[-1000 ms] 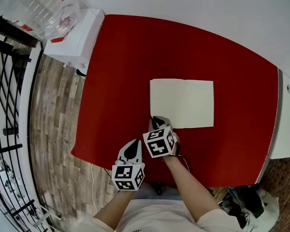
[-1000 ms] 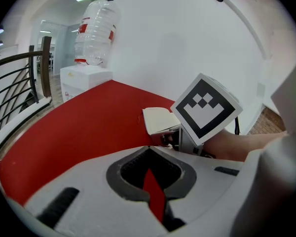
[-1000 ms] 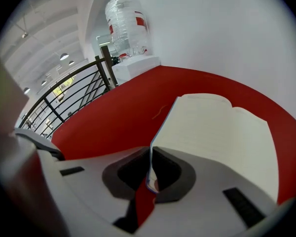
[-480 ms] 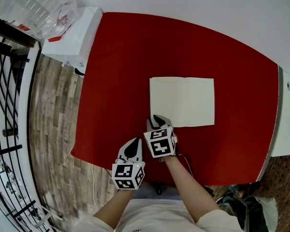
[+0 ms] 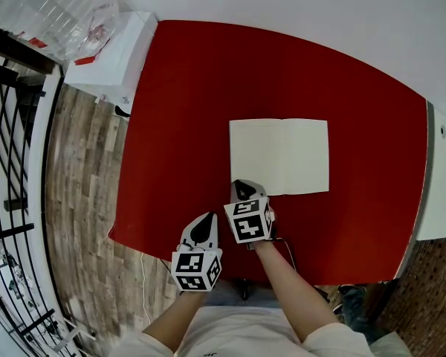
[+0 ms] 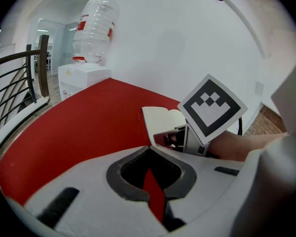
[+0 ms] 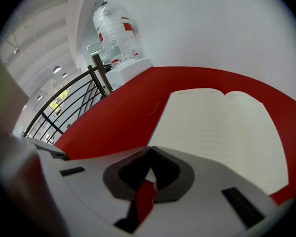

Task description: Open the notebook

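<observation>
The notebook [image 5: 279, 157] lies open and flat on the red table [image 5: 186, 88], its cream pages facing up; it also shows in the right gripper view [image 7: 217, 127] and the left gripper view [image 6: 160, 120]. My right gripper [image 5: 241, 188] sits just off the notebook's near left corner, jaws closing with nothing between them [image 7: 150, 152]. My left gripper [image 5: 205, 225] hangs further back near the table's front edge, shut and empty [image 6: 149, 149]. From the left gripper view the right gripper's marker cube [image 6: 212, 107] covers part of the notebook.
A white stand [image 5: 115, 54] with a big clear water bottle [image 5: 52, 6] is off the table's far left corner. A black railing [image 5: 7, 162] runs along the left over wooden floor. White counters border the table on the right.
The right gripper has rolled slightly beside the notebook's near left corner. The notebook and the left gripper stay where they were.
</observation>
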### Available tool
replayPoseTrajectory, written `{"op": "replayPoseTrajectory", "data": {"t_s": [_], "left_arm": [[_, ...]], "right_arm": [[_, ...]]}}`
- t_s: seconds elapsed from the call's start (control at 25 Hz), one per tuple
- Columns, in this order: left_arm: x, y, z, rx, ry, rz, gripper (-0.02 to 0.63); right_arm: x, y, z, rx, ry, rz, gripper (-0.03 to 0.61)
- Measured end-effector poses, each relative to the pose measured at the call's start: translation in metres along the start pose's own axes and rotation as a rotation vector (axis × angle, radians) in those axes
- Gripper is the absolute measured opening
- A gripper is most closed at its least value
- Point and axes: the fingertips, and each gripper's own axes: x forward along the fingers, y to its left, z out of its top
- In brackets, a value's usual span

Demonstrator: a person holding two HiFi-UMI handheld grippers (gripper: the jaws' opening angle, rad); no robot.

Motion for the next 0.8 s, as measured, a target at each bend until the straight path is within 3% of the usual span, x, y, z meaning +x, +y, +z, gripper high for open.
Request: {"op": "replayPoseTrajectory", "data": {"t_s": [0.32, 0.48, 0.8], "left_arm": [[-0.002, -0.012, 0.001, 0.017, -0.007, -0.012, 0.005], [-0.007, -0.021, 0.001, 0.028, -0.013, -0.018, 0.005], [-0.030, -0.043, 0.018, 0.093, -0.055, -0.036, 0.005]], "right_arm": [[-0.003, 0.000, -0.007, -0.063, -0.004, -0.030, 0.006], [-0.010, 0.001, -0.004, -0.032, -0.042, 0.012, 0.006], [-0.090, 0.003, 0.001, -0.019, -0.171, 0.037, 0.008]]}}
